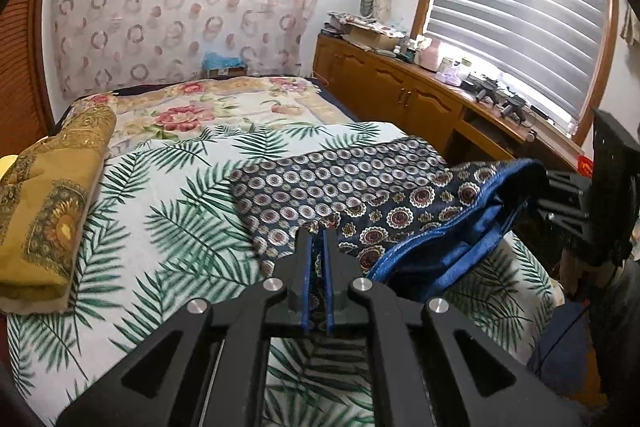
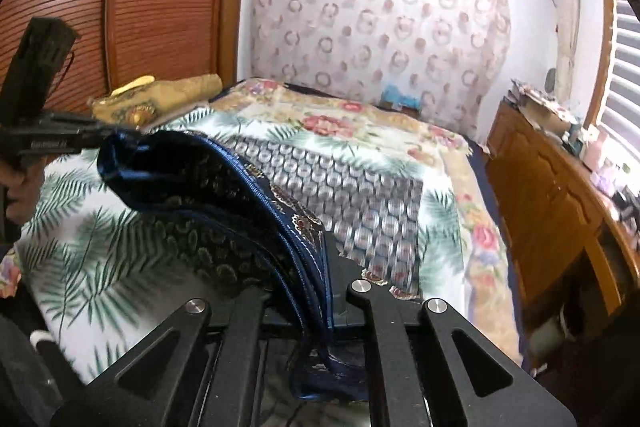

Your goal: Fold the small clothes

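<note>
Left wrist view looks along the bed (image 1: 168,235), whose right edge runs beside a long wooden cabinet (image 1: 404,95) under the window, with only a narrow gap of floor between. One navy patterned garment (image 1: 340,187) lies near that right edge of the palm-leaf sheet (image 1: 152,211), its far part flat and its near hem lifted. The left gripper (image 1: 316,239) is pinched together on the blue-trimmed hem, cloth showing between its two black fingers. At the right of this view the right gripper (image 1: 536,199) grips the same hem where the fabric bunches, its fingers closed on the blue band. One mustard-gold folded cloth (image 1: 44,211) sits at the left edge of the bed, well apart from the garment; the sheet between them is bare.

Right wrist view shows the garment's edge stacked in several thin blue-piped layers, clamped between that gripper's fingers (image 2: 320,259) and draped down behind them. The fabric is smooth and slightly glossy, printed with round medallions on the near part and small ringed circles on the flat part. The left gripper (image 2: 100,139) holds the other end of the raised hem above the left side of the bed. Beyond the palm sheet lies one floral bedspread (image 2: 352,123), reaching the far edge by the ring-patterned curtain (image 2: 380,15).
</note>
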`<action>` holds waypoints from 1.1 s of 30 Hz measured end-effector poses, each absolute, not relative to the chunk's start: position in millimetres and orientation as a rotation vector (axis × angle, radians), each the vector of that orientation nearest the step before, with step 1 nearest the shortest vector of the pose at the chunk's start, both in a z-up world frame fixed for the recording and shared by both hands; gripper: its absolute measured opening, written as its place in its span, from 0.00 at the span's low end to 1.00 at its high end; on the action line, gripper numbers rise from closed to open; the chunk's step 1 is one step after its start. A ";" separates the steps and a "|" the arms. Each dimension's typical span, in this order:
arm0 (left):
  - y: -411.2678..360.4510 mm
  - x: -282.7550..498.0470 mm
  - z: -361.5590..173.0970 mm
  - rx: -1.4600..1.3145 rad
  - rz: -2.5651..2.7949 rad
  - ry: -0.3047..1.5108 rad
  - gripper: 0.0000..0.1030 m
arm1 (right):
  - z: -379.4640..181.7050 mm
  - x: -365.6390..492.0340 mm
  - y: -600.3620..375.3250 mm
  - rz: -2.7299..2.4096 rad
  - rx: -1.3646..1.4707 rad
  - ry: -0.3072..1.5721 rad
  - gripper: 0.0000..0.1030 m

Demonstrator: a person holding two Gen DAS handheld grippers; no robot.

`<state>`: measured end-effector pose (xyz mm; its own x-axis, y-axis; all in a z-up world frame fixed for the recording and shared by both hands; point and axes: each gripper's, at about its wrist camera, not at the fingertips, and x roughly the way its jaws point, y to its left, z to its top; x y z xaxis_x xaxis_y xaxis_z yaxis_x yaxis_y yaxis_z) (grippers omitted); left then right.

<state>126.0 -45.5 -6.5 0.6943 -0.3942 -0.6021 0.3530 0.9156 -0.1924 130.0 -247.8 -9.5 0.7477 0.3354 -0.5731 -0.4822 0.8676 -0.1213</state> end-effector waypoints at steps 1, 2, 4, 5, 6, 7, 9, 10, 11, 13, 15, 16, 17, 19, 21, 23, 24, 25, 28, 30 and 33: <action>-43.6 130.2 -6.6 -0.056 -0.412 0.688 0.04 | -8.2 136.0 -245.2 0.459 -0.284 0.568 0.02; -41.8 135.0 -6.4 -0.049 -0.405 0.690 0.04 | -6.6 143.2 -241.1 0.465 -0.308 0.561 0.02; -38.0 144.0 -6.6 -0.042 -0.394 0.695 0.05 | -4.7 156.2 -235.9 0.471 -0.335 0.549 0.02; -36.7 146.6 -6.7 -0.042 -0.392 0.697 0.05 | -3.9 163.8 -234.4 0.479 -0.337 0.546 0.02; -35.0 150.6 -6.7 -0.040 -0.390 0.699 0.05 | -3.5 170.4 -232.7 0.485 -0.340 0.545 0.02; -33.6 154.5 -6.9 -0.035 -0.388 0.701 0.05 | -3.5 178.5 -231.0 0.490 -0.341 0.546 0.02; -32.4 161.6 -7.3 -0.019 -0.380 0.705 0.05 | -5.1 194.5 -226.3 0.498 -0.348 0.550 0.02; -32.3 166.2 -7.5 -0.013 -0.377 0.710 0.05 | -6.7 199.4 -225.5 0.501 -0.349 0.552 0.02; -32.4 168.0 -8.0 -0.010 -0.378 0.711 0.05 | -8.6 204.1 -224.2 0.505 -0.350 0.555 0.02; -31.2 174.1 -10.9 -0.001 -0.385 0.711 0.05 | -12.5 215.3 -221.5 0.509 -0.355 0.561 0.02; -29.4 178.6 -12.2 -0.009 -0.394 0.714 0.05 | -17.2 226.2 -220.1 0.512 -0.353 0.574 0.02; -28.1 180.7 -13.0 -0.018 -0.403 0.714 0.05 | -19.3 230.2 -219.4 0.512 -0.353 0.579 0.02; -26.2 183.2 -13.5 -0.030 -0.413 0.712 0.05 | -22.0 234.3 -219.1 0.512 -0.351 0.587 0.02; -24.8 186.3 -14.5 -0.038 -0.424 0.711 0.05 | -26.4 242.4 -218.2 0.508 -0.349 0.602 0.02; -24.1 189.3 -16.6 -0.039 -0.428 0.714 0.05 | -31.5 250.1 -217.1 0.504 -0.353 0.619 0.02; -22.0 191.4 -16.6 -0.044 -0.422 0.715 0.05 | -35.1 256.6 -217.0 0.503 -0.348 0.640 0.02; -20.8 192.2 -16.0 -0.046 -0.420 0.713 0.05 | -37.6 260.4 -218.5 0.500 -0.344 0.654 0.02; -18.4 192.3 -14.7 -0.051 -0.419 0.709 0.05 | -40.7 266.8 -218.6 0.493 -0.341 0.672 0.02; -14.9 194.5 -13.6 -0.046 -0.415 0.709 0.07 | -49.0 276.8 -218.3 0.487 -0.330 0.709 0.02; -15.0 198.4 -16.7 -0.030 -0.412 0.725 0.22 | -52.0 280.8 -217.2 0.486 -0.317 0.727 0.02; -15.1 206.8 -26.9 -0.024 -0.419 0.771 0.25 | -50.3 286.3 -221.5 0.464 -0.277 0.733 0.09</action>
